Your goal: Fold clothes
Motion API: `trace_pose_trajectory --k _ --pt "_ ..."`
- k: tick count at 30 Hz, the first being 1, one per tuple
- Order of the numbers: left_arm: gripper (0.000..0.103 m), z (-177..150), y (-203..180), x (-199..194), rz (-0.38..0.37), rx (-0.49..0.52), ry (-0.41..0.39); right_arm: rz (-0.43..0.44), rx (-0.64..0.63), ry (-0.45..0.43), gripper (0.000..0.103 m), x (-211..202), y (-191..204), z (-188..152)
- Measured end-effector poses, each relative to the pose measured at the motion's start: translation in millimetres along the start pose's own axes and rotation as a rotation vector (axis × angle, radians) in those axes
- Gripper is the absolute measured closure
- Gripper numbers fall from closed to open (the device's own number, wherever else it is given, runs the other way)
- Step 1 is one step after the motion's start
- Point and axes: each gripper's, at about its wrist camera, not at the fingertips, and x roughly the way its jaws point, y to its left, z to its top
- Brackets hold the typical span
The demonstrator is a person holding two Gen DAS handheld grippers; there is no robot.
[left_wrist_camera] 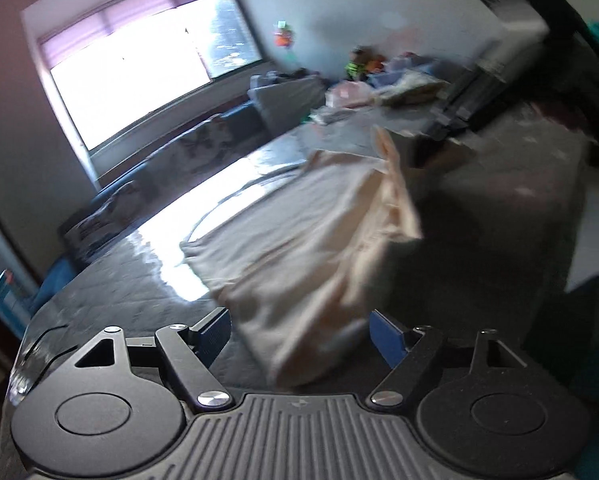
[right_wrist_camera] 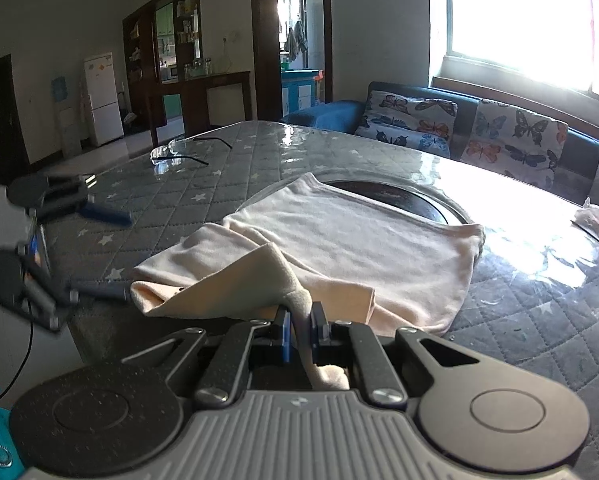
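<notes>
Right wrist view first: my right gripper [right_wrist_camera: 299, 326] has its blue pads pressed in on a bunched corner of the pale pink garment [right_wrist_camera: 339, 240], and a tail of that fabric hangs down between the fingers toward the gripper body. From that pinch the cloth rises in a lifted flap, then spreads flat over the quilted star-print table cover [right_wrist_camera: 539, 320], which sits under a glossy clear sheet. The far edge of the garment lies over the rim of a dark round inset [right_wrist_camera: 403, 200] in the table.

My left gripper [left_wrist_camera: 299, 334] is spread wide and holds nothing; in the right wrist view it hovers at the table's left edge, just beside the garment's loose end. The left wrist picture is blurred, so I cannot tell whether its fingers touch the cloth.

To do this fold well, I judge the right pinch should carry the flap over low and level, while the left takes the matching corner (otherwise the edge will sag and crease), then both lay it down with the edges aligned.

A pair of eyeglasses [right_wrist_camera: 179, 154] lies well apart on the table's far side. No brand, label or writing is readable; the small mark on each gripper body is too small to make out.
</notes>
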Motion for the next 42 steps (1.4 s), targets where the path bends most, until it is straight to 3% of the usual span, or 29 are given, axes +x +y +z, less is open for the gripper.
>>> trace_pose_trajectory --k 7,11,14,17,29,42 --pt "0.024 1 -20 25 0.0 0.075 0.001 0.0 0.015 -0.005 0.095 0 -1 1" --pt "0.049 5 -15 36 -0.003 0.07 0.013 -0.006 0.012 -0.007 0.095 1 -1 1" --pt "0.078 3 -7 39 -0.007 0.032 0.031 -0.012 0.001 -0.009 0.096 0 1 0" --pt "0.092 2 -2 35 -0.002 0.0 0.024 -0.014 -0.013 -0.014 0.098 -1 4 -1" --pt "0.097 7 3 1 0.01 -0.04 -0.015 0.022 -0.1 -0.048 0.099 -27 26 -4" --pt "0.097 4 -13 -99 -0.027 -0.036 -0.044 0.115 -0.189 -0.021 0.099 -108 90 -15"
